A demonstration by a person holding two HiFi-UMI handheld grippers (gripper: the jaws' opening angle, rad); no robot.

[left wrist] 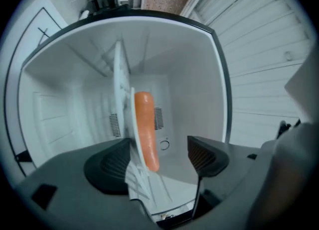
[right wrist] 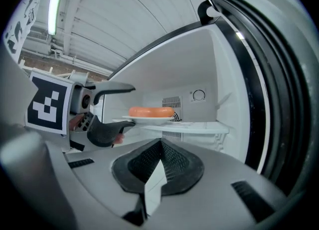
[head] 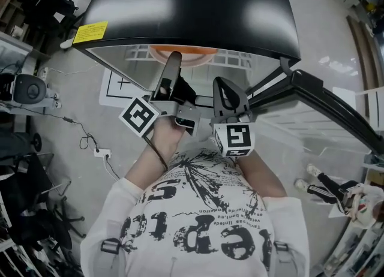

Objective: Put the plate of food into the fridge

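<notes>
Small black-topped fridge (head: 192, 6), door (head: 324, 99) swung open at the person's right, white inside. One white shelf (right wrist: 199, 127) runs across the cavity. The plate (right wrist: 142, 119) lies level at the shelf's front edge, inside the fridge, with an orange sausage-like piece of food (right wrist: 151, 111) on it. Left gripper (left wrist: 155, 160) reaches into the opening, jaws wide apart and clamping nothing. From the right gripper view one jaw is above the food with a clear gap and the other is under or against the plate rim; can't tell if that lower jaw bears any of the weight. Right gripper (right wrist: 159, 147) hangs back outside the opening, pads pressed together, nothing seen between them.

Judgement: placing looks nearly done, and the step in hand is letting go and clearing out. To do it well, check that the plate sits far enough onto the shelf not to tip off the front edge; if not, nudge it deeper with the lower jaw. Then drop that jaw just clear of the rim and pull straight back along the shelf line, jaws kept wide so neither clips the food or drags the plate. The door is left to close, likely a job for the right gripper.
</notes>
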